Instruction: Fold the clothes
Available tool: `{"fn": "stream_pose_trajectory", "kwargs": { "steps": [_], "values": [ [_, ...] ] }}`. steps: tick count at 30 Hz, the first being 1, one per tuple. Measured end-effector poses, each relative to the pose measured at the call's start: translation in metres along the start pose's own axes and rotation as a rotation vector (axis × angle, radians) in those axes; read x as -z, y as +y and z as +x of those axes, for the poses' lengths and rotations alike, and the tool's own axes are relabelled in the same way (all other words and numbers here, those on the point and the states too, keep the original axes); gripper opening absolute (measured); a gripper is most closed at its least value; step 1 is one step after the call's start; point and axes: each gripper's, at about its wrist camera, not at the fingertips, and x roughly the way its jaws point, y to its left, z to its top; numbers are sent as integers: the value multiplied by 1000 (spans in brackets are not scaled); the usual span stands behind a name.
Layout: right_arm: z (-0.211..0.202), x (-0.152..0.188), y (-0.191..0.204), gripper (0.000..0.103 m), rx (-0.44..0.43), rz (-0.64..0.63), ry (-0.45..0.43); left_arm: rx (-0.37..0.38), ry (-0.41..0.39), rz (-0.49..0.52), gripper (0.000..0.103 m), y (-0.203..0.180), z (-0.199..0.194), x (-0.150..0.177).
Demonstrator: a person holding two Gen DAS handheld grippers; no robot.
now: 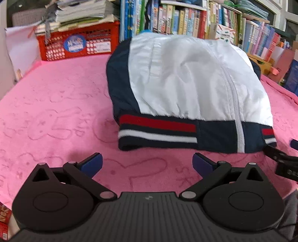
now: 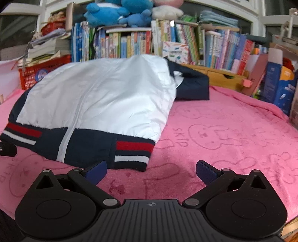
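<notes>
A white and navy jacket [image 1: 186,80] [image 2: 104,96] with a red and white striped hem lies zipped up on the pink blanket [image 1: 55,111] [image 2: 232,134]. Its sleeves look tucked in; a navy part sticks out at its far right in the right wrist view. My left gripper [image 1: 147,163] hovers open just in front of the hem, nothing between its blue pads. My right gripper [image 2: 151,172] is open too, near the hem's right corner, holding nothing. A black part of the right gripper [image 1: 279,158] shows at the right edge of the left wrist view.
A red crate [image 1: 78,44] stacked with papers stands at the back left. Shelves of books [image 2: 167,44] run along the back, with blue plush toys [image 2: 119,13] on top. Boxes [image 2: 279,87] stand at the right edge of the blanket.
</notes>
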Motion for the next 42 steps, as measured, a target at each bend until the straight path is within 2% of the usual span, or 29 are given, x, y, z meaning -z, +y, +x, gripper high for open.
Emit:
{"fn": "stream_pose_trajectory", "kwargs": {
  "steps": [3,6,9,12,13,14,16,17,19,23,26,29,32,35,36,39,42],
  "values": [
    [8,-3,10,103,-53,-34,-21,-16,-3,54,103,-12,2,4],
    [14,-9,25,103,-67,-108,-54,-25,-17,93,103,-18,6,2],
    [20,-20,30,103,-12,-131,-98,-35,-29,124,103,-22,10,0],
    [21,-33,29,103,51,-121,-142,-55,-32,109,103,-14,14,-5],
    [17,-36,29,103,31,-112,-152,-74,-37,107,103,-10,14,-7],
    [10,-37,31,103,-24,-117,-153,-93,-45,106,103,-6,15,-9],
    [-2,-30,44,103,-176,-191,-128,-130,-67,104,103,2,17,-16],
    [-6,-24,55,103,-217,-248,-123,-151,-79,97,103,7,18,-22],
    [-7,-11,80,103,-242,-355,-119,-192,-103,70,103,16,21,-38],
    [11,-6,114,103,-195,-430,-129,-196,-149,49,103,25,9,-56],
    [28,-18,120,103,-111,-416,-139,-114,-168,96,103,25,-10,-45],
    [41,-30,116,103,-10,-383,-177,-35,-127,171,103,22,-14,-26],
    [47,-38,105,103,-20,-330,-170,-45,-73,236,103,17,-7,-12],
    [46,-37,99,103,-43,-306,-163,-140,-59,264,103,19,2,-8],
    [44,-36,98,103,-49,-303,-162,-161,-58,256,103,22,6,-9],
    [37,-30,97,103,-67,-298,-165,-144,-44,183,103,32,12,-20],
    [26,-23,97,103,-112,-287,-170,-167,-71,159,103,34,12,-27]
  ]
}}
